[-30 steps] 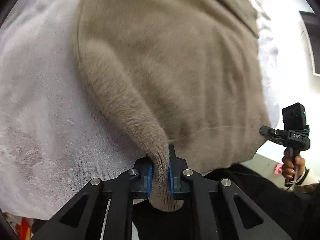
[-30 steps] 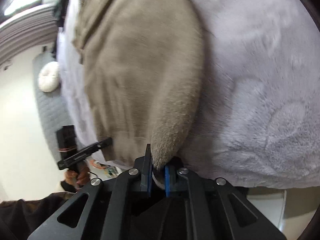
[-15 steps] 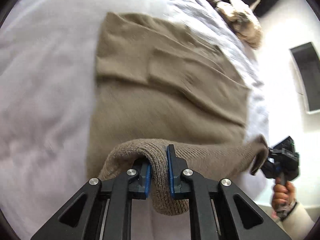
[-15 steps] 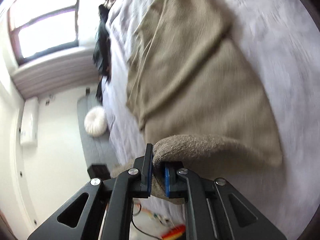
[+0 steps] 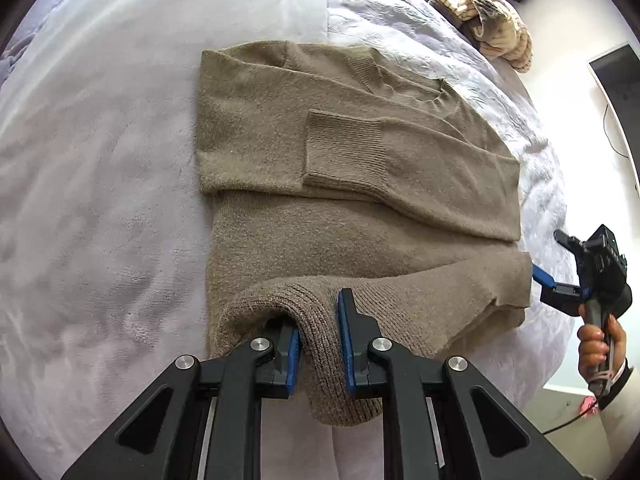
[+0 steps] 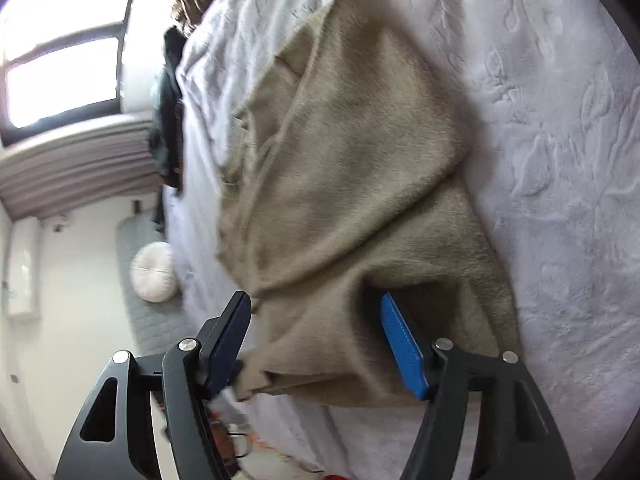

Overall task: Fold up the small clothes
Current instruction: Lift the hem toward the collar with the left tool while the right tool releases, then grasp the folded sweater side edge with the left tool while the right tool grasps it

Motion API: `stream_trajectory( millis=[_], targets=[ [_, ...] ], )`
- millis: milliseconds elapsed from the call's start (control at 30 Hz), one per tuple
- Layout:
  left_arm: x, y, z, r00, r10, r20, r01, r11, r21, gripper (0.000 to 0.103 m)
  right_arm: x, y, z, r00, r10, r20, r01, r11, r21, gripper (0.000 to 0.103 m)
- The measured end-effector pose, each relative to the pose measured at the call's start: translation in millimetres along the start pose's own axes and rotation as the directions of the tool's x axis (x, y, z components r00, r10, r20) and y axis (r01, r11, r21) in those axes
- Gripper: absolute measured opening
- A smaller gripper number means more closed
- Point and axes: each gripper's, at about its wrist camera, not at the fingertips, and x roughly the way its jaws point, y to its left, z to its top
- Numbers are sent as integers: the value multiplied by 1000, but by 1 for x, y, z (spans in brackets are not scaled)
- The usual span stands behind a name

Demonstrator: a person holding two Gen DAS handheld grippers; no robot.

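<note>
On the bed [image 5: 100, 160], covered in a pale plush blanket, a taupe sweater [image 5: 320, 152] lies flat, its sleeves folded across the chest and its ribbed hem turned up toward the near edge; the left claw [image 5: 318, 344] has the left corner of that hem between its blue pads [image 5: 293, 360], the jaws just beginning to part with the knit bunched between them and hanging below; the right claw [image 6: 320, 344] stands at the sweater's right corner, its jaws opening wide, the fabric lying slack between them and no longer pinched; in the left wrist view a hand [image 5: 600, 344] grips that tool's handle at the right edge of the bed; a heap of other clothes [image 5: 480, 12] sits at the far end; a round white cushion [image 6: 154, 272] rests beside the bed in the right wrist view.
</note>
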Motion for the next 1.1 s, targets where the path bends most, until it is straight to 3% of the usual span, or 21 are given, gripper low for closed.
stream_trajectory(
  millis=[133, 167, 200, 233, 300, 333, 433, 500, 533, 567, 633, 667, 700, 733, 833, 900, 933, 1000, 1067, 1100],
  targets=[
    [2, 0, 7, 1000, -1, -23, 1, 1000, -6, 20, 7, -6, 3, 997, 62, -37, -60, 996, 61, 72],
    [6, -1, 9, 999, -4, -39, 3, 1000, -8, 28, 14, -8, 2, 996, 47, -73, -42, 996, 74, 72],
    [12, -3, 12, 998, -6, -58, 5, 1000, -8, 59, 22, -8, -1, 996, 0, -94, 6, 998, 67, 72],
    [15, -5, 12, 998, 6, -60, -7, 1000, -9, 81, 28, -7, -3, 993, -56, -107, 61, 997, 47, 72],
    [14, -9, 14, 998, 58, -39, -58, 998, 14, 81, 41, -2, -7, 977, -182, -115, 180, 983, -26, 72],
    [12, -9, 15, 998, 57, -34, -56, 998, 14, 81, 43, -1, -9, 976, -187, -112, 184, 982, -38, 72],
    [-3, -3, 20, 998, 55, 16, -54, 998, -18, 81, 43, -1, -9, 994, -31, -104, 33, 999, 20, 72],
    [-13, 1, 25, 995, 78, 62, -76, 997, -22, 81, 37, 3, -4, 997, 57, -52, -55, 997, 49, 72],
    [-16, 4, 27, 992, 94, 79, -93, 996, -19, 81, 30, 7, 0, 998, 64, -13, -63, 997, 43, 72],
    [-16, 6, 30, 991, 108, 79, -108, 994, -11, 81, 25, 11, 4, 999, 40, 14, -40, 999, 25, 72],
    [-10, 8, 31, 991, 115, 61, -116, 993, 11, 81, 21, 34, 10, 992, -117, 42, 121, 988, -99, 72],
    [-5, 8, 31, 992, 115, 48, -116, 993, 27, 81, 21, 44, 9, 981, -186, 52, 192, 966, -170, 72],
    [3, 7, 31, 993, 117, 28, -119, 992, 51, 81, 24, 61, 4, 948, -309, 81, 318, 896, -310, 72],
    [12, 5, 31, 992, 125, 3, -125, 989, 79, 81, 27, 70, -1, 920, -379, 104, 387, 830, -401, 72],
    [36, -3, 34, 989, 144, -35, -138, 981, 139, 81, 45, 84, -17, 841, -520, 149, 497, 633, -594, 72],
    [52, -8, 41, 988, 148, -46, -139, 977, 159, 81, 59, 91, -22, 804, -565, 183, 526, 534, -662, 72],
    [57, -10, 44, 988, 149, -50, -139, 977, 160, 81, 66, 94, -21, 793, -576, 196, 535, 507, -676, 72],
    [67, -11, 52, 987, 153, -55, -144, 978, 151, 81, 77, 99, -12, 785, -580, 220, 552, 491, -674, 72],
    [74, -8, 59, 987, 153, -55, -145, 981, 128, 81, 85, 97, 2, 782, -581, 227, 563, 502, -657, 72],
    [76, -5, 61, 988, 144, -54, -138, 984, 109, 81, 93, 95, 12, 783, -586, 207, 562, 526, -638, 72]
  ],
)
